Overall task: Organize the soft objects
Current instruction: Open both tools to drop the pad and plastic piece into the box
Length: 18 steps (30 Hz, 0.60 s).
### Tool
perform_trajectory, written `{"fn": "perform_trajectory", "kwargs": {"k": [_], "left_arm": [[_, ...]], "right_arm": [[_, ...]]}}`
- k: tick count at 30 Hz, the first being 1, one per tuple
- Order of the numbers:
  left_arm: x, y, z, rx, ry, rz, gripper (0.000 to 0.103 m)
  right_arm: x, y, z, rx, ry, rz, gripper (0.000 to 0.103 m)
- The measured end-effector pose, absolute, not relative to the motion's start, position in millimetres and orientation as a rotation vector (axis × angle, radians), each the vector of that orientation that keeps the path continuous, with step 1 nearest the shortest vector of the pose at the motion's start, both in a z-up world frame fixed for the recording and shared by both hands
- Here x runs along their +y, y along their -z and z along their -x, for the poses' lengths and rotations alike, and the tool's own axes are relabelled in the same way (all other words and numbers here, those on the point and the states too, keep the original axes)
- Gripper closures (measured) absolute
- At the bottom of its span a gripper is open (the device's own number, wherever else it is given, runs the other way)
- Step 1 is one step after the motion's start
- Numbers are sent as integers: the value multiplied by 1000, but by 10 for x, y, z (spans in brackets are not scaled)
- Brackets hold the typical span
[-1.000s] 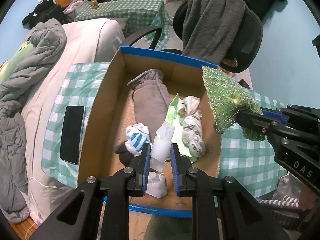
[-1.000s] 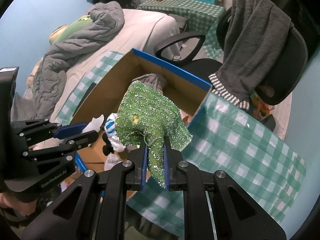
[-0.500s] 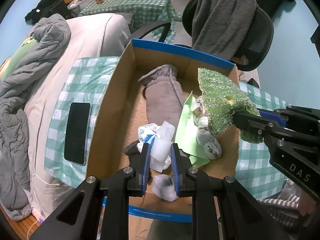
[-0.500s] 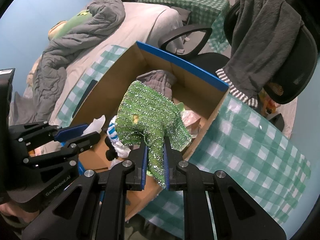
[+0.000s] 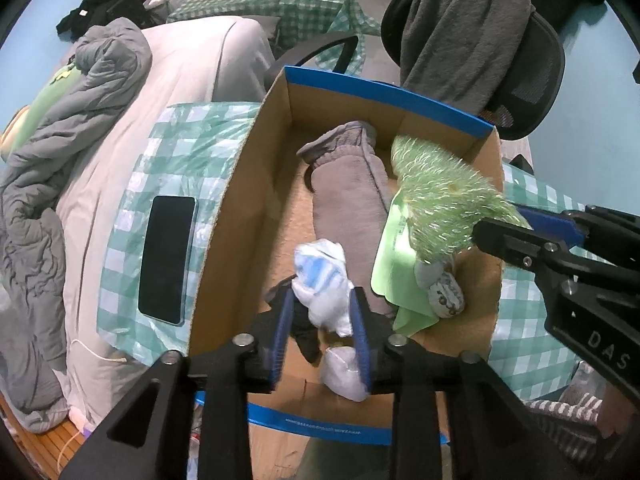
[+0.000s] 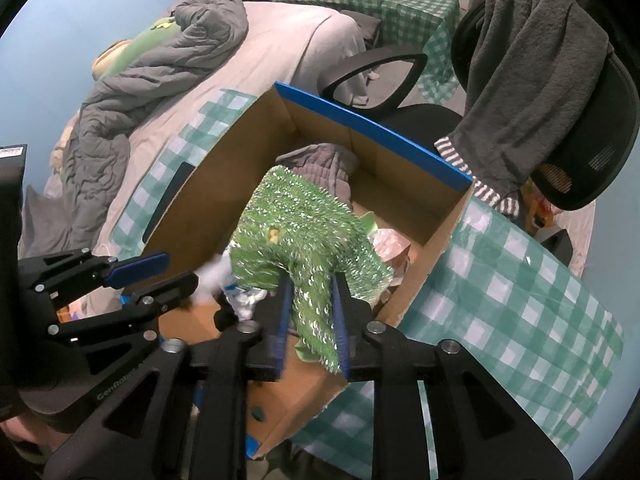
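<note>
My left gripper (image 5: 320,332) has spread its fingers since a second ago, letting the white plastic wad (image 5: 324,284) drop into the cardboard box (image 5: 224,240) at frame centre. My right gripper (image 6: 310,320) has moved over the box, clenched on the green glittery cloth (image 6: 296,228); that piece looks next to go.

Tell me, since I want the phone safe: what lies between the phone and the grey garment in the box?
In the left wrist view, the cardboard box's left wall stands between the phone and the grey garment.
</note>
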State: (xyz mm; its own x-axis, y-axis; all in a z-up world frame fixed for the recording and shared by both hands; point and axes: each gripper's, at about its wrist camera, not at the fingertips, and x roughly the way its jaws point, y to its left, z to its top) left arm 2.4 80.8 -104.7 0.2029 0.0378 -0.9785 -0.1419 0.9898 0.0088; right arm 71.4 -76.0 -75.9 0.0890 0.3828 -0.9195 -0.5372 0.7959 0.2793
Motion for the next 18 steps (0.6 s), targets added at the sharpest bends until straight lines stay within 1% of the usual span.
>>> {"fn": "perform_trajectory", "kwargs": {"k": [2,6,10,12,15,18], "left_arm": [[820,1032,-15,1355,-129,91,58],[837,1005,6,1357,-132,95,56],[827,942,32,1354,-134,89,51],[798,888,47,1346,-130,87,45],[764,813,68,1332,-121,87,44],[719,759,77,1323,-115,85,42]], "right_arm": [[-758,748,-709,1313,-684,142,72],[-773,701,-711,1303,-667,145,69],[-835,621,-704,1294,-649,138,60],[-877,553,-685,1282,-640,130,55],[-962,464,-667,1269,-627,115,53],[-1061,356,-643,1250,-604,105,47]]}}
